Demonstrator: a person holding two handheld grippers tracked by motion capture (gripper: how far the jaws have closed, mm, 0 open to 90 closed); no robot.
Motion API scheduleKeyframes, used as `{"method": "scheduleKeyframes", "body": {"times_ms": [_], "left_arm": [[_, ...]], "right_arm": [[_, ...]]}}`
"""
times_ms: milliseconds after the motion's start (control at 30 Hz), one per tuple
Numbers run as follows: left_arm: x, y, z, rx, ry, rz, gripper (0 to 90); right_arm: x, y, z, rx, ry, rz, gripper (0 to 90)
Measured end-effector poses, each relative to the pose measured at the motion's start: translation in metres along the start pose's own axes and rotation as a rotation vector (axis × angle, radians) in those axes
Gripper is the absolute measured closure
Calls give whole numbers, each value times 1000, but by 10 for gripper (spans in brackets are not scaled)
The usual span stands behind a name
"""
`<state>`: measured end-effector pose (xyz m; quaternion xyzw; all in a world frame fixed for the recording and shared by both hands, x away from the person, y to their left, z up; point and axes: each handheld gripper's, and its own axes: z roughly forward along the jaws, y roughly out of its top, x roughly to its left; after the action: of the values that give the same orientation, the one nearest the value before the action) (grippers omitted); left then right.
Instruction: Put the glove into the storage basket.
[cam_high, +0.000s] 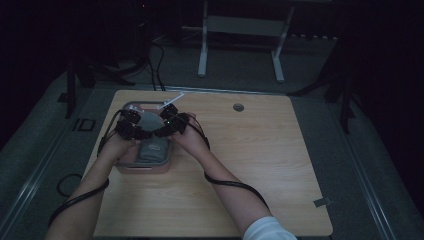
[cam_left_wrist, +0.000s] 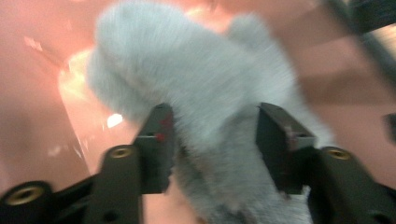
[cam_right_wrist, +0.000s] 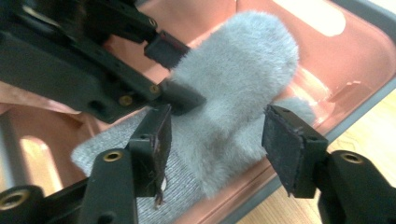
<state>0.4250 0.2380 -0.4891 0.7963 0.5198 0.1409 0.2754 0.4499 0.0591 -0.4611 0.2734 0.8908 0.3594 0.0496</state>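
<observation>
Dim room, wooden table (cam_high: 260, 165). Fluffy grey mitten (cam_right_wrist: 233, 88) was pinched by left gripper (cam_left_wrist: 212, 140) over pink tray (cam_right_wrist: 327, 56); right gripper (cam_right_wrist: 215, 144) was held wide, empty. Packing judged underway; lowering needed next.

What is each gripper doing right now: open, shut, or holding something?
Left gripper: shut on the grey fluffy mitten.
Right gripper: open, jaws either side of the mitten over the pink tray.
</observation>
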Motion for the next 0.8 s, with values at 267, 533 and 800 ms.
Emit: {"method": "scheduleKeyframes", "body": {"times_ms": [267, 533, 800], "left_arm": [[-9, -10, -35, -90, -37, 31, 253], [-29, -29, -55, -203, -76, 42, 177], [-69, -39, -70, -271, -170, 125, 177]], "right_arm": [[-1, -7, -21, -31, 68, -19, 244], [-4, -29, -43, -29, 73, -75, 189], [-1, -45, -55, -42, 73, -131, 183]]}}
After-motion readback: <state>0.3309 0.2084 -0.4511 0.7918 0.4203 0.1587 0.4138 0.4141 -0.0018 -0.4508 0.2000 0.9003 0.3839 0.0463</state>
